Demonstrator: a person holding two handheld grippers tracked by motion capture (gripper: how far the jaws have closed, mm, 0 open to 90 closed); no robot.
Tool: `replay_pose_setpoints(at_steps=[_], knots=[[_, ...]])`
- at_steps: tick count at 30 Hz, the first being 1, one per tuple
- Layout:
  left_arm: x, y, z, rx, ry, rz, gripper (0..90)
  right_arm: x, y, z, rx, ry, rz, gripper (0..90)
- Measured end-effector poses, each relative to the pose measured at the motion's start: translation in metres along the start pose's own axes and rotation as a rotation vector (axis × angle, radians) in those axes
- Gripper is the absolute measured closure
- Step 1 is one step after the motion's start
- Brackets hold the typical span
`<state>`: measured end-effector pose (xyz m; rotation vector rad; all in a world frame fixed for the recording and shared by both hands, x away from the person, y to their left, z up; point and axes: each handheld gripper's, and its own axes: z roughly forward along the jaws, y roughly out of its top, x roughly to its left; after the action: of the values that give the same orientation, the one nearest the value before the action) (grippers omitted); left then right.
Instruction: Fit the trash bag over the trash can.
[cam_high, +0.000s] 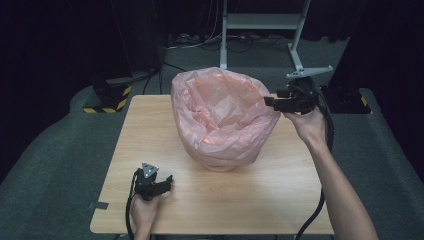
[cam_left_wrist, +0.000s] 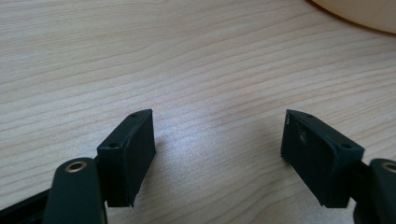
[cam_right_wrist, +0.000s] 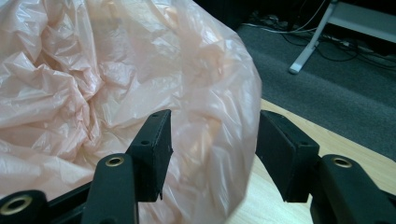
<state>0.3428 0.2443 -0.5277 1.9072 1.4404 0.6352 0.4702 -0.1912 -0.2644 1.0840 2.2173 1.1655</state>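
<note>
In the high view, a pink plastic bag (cam_high: 222, 117) lines a pale bin at the middle of the wooden worktop (cam_high: 260, 200). The right claw (cam_high: 269, 101) reaches its right rim; the left claw (cam_high: 167, 182) rests near the front edge.

The left gripper view shows that claw (cam_left_wrist: 217, 147) spread over bare wood.

In the right gripper view, the right claw (cam_right_wrist: 212, 149) stands spread, the bag's rim (cam_right_wrist: 219, 116) between its jaws, unpinched.

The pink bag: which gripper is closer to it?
Right. The right gripper is at the pink bag's rim, jaws open around the plastic. The left gripper rests on the table, apart from it.
</note>
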Motion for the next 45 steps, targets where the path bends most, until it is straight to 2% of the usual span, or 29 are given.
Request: replay_pose_setpoints(at_steps=[13,28,45], knots=[[0.0,0.0,0.0,0.0,0.0,-0.001,26.0,-0.017,-0.034,-0.021,-0.033,-0.024,0.055,45.8],[0.0,0.0,0.0,0.0,0.0,-0.002,25.9,-0.024,-0.075,-0.033,-0.051,-0.049,0.095,46.6],[-0.001,0.0,0.0,-0.001,0.0,-0.001,25.9,-0.024,-0.121,-0.029,-0.044,-0.057,0.128,46.9]])
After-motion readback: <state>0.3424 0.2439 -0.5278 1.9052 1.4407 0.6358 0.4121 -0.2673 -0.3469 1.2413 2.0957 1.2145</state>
